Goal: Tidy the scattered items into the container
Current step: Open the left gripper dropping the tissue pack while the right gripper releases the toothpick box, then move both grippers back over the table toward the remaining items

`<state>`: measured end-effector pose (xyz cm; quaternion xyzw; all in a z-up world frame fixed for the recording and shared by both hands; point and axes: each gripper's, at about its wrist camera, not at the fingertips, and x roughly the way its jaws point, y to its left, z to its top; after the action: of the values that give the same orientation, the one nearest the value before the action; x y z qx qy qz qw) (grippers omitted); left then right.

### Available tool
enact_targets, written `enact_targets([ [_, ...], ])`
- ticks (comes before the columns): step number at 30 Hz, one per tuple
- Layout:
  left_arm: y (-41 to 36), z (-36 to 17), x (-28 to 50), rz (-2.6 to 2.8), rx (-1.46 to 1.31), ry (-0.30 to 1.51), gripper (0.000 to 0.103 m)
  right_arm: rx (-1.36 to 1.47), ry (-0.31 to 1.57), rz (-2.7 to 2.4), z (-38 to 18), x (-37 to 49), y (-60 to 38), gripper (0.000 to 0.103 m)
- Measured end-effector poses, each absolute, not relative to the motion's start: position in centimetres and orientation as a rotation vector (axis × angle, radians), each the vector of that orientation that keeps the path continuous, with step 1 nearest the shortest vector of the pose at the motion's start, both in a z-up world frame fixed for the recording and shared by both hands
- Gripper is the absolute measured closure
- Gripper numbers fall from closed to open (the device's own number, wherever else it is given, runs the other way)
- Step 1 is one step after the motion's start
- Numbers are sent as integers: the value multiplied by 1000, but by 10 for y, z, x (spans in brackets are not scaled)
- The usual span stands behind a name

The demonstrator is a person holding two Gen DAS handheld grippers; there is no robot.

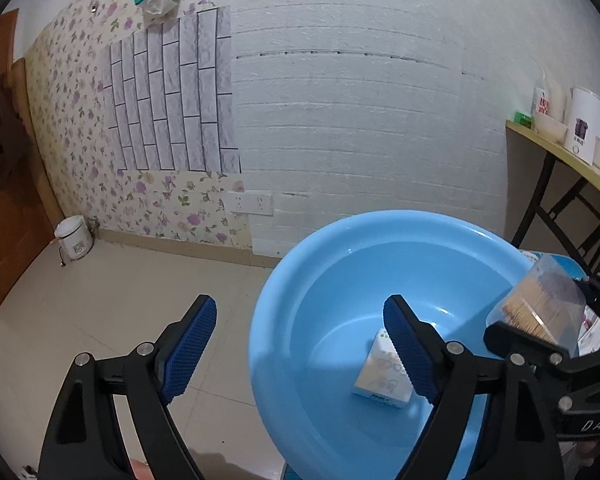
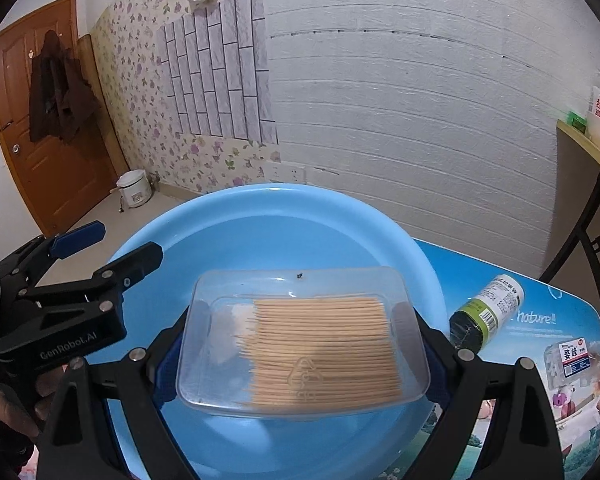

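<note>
Left gripper (image 1: 300,346) released, jaws spread wide with nothing between them, hanging over the near left rim of the blue basin (image 2: 276,200). White carton (image 1: 382,372) lies tilted on the basin floor under the left gripper's right jaw, apart from the pads. Right gripper (image 2: 300,340) grasping the clear toothpick box (image 2: 304,340) across its long sides, held above the basin's middle. Green-labelled bottle (image 2: 488,312) lies on its side on the desk (image 2: 540,320), just beside the basin's right rim, not yet tidied. Risks, as I judge them: the box is held wide, near the jaws' limit, and its smooth thin plastic walls could flex or slide off the pads. Released from this height, it may land on an edge, pop its lid and scatter toothpicks. It could also come down on the carton and settle crooked. The two grippers are close over the basin; the left one's black arm sits just left of the box and could be clipped on the way down. The bottle, a cylinder on a glossy printed desk cover, may roll when nudged. Materials: basin glossy moulded plastic, round and shallow-walled; box transparent, rounded corners, embossed mark; toothpicks pale wood in a tight parallel bundle; carton matte card, rectangular; pads blue, ribbed rubber.
</note>
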<state>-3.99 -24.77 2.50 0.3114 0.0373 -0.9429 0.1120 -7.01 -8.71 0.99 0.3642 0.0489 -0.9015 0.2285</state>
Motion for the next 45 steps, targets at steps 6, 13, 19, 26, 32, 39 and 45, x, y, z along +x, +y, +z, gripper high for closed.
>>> enact_targets([
  [6, -252, 27, -38, -2765, 902, 133, 16, 1002, 153, -2404, 7, -61, -89, 9],
  [13, -251, 31, -32, -2769, 886, 132, 16, 1006, 171, -2386, 5, -54, -86, 0],
  [19, -246, 38, -26, -2767, 876, 144, 16, 957, 145, -2410, 18, -47, -75, 0],
  [26, -221, 49, -17, -2791, 867, 158, 16, 782, 20, -2435, 30, -29, -35, 0],
  [32, -174, 60, -4, -2872, 839, 173, 14, 767, 19, -2508, 27, -12, 8, 0],
  [39, -112, 56, -2, -2969, 899, 178, 5, 861, -62, -2503, 27, 6, 63, 0],
  [45, -66, 58, 0, -3038, 926, 154, 1, 940, -121, -2614, 17, 17, 118, 0],
])
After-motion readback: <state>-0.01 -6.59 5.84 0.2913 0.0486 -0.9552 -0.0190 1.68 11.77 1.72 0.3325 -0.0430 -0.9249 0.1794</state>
